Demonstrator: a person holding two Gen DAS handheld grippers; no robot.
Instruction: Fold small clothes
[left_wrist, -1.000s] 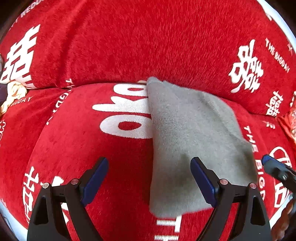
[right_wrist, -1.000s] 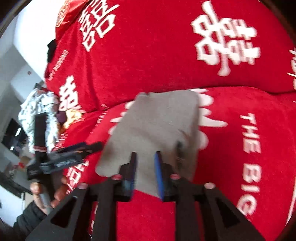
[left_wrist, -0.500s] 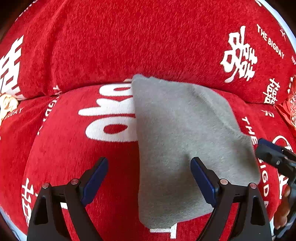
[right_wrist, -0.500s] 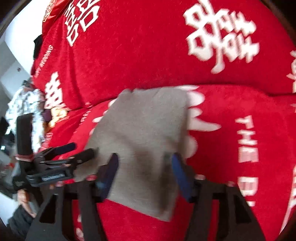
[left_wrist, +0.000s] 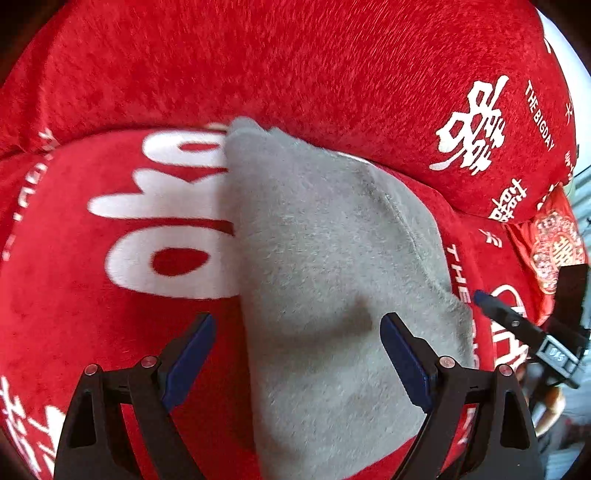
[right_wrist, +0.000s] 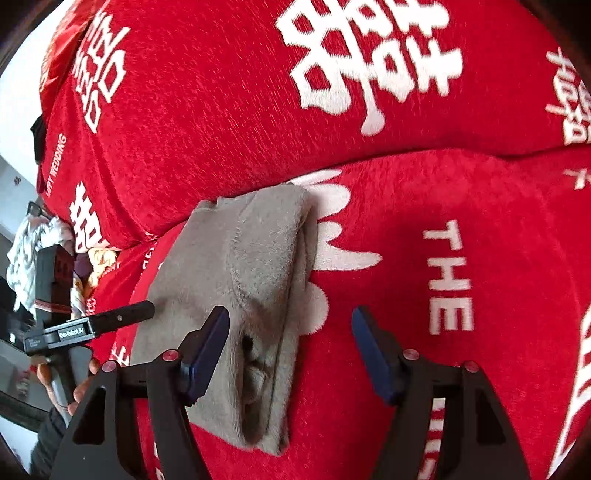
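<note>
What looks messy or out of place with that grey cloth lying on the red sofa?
The folded grey garment lies askew on the red seat cushion, its layers not lined up: along the right edge in the right wrist view they gape open at the near end. Both the left gripper and right gripper are open, holding nothing.

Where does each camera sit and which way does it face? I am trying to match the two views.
Left wrist: rides the left hand-held gripper, looking steeply down on the grey garment lying on the red cover; its own open fingers show, the right hand-held gripper at the right edge.
Right wrist: rides the right hand-held gripper, angled down at the garment's layered edge; open fingers show, the left hand-held gripper and a hand at left.
Shared: garment, cover, each other's gripper.
</note>
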